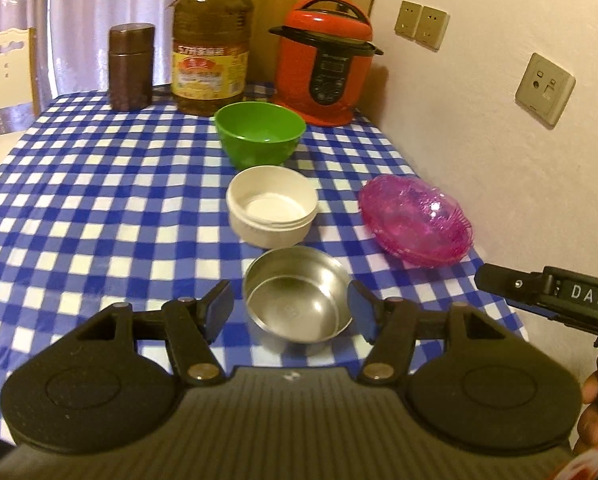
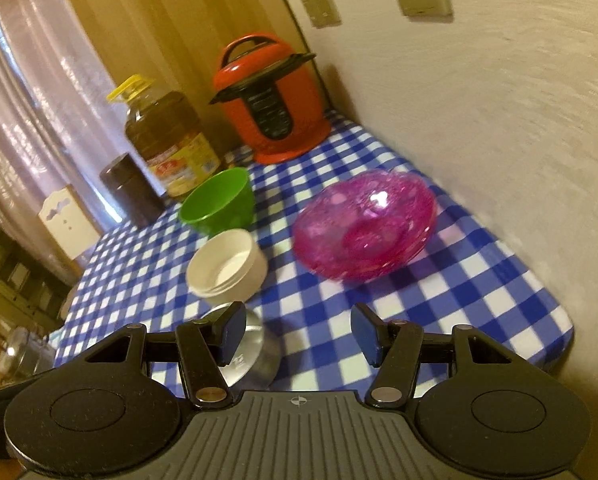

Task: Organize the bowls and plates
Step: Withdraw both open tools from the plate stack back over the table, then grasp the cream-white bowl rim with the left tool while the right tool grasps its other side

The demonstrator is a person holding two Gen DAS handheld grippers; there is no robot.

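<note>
Checkered tablecloth (image 1: 99, 200) filled my view; I had the left gripper (image 1: 291, 312) spread wide, flanking the steel bowl (image 1: 297, 300) (right gripper (image 2: 299, 336) equally wide, empty, pointing toward the pink plates (image 2: 365, 224)).

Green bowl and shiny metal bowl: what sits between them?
The white bowl sits between the green bowl and the metal bowl. The left wrist view shows all three in a row.

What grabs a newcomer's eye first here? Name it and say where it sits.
The red pressure cooker stands at the table's far end by the wall, beside a big oil bottle. Nearer, a pink glass plate stack glows by the wall side. A steel bowl sits between the open left hand-held gripper fingers.
</note>
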